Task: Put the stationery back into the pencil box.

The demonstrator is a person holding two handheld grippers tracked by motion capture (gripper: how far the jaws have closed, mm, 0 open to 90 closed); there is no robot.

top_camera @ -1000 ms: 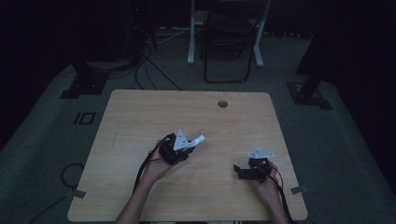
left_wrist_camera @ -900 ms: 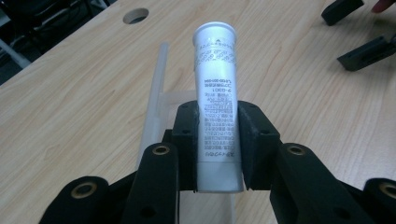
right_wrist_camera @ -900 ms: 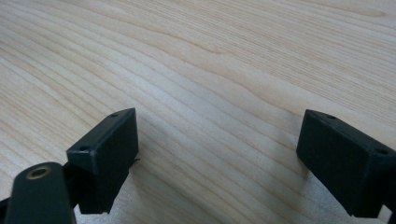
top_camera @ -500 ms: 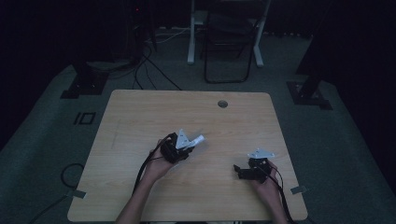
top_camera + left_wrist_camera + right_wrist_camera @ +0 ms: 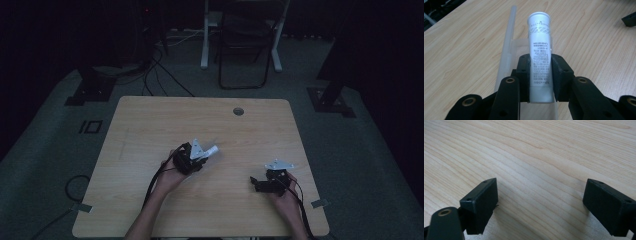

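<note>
From above, the left gripper (image 5: 196, 159) held a small white tube (image 5: 212, 150) over the middle of the table (image 5: 150, 120). Up close, its jaws pinched the tube (image 5: 539, 57), maybe above a clear tray (image 5: 507, 50). The right gripper (image 5: 541, 205) was spread wide and empty, so setting the tube down was likely still left.

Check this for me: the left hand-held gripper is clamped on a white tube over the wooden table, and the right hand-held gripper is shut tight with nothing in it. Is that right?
One detail is wrong. The right hand-held gripper is not shut: the right gripper view shows its jaws standing wide apart over the bare wooden table, holding nothing. The rest holds: in the left gripper view, the left hand-held gripper is clamped on the white tube.
</note>
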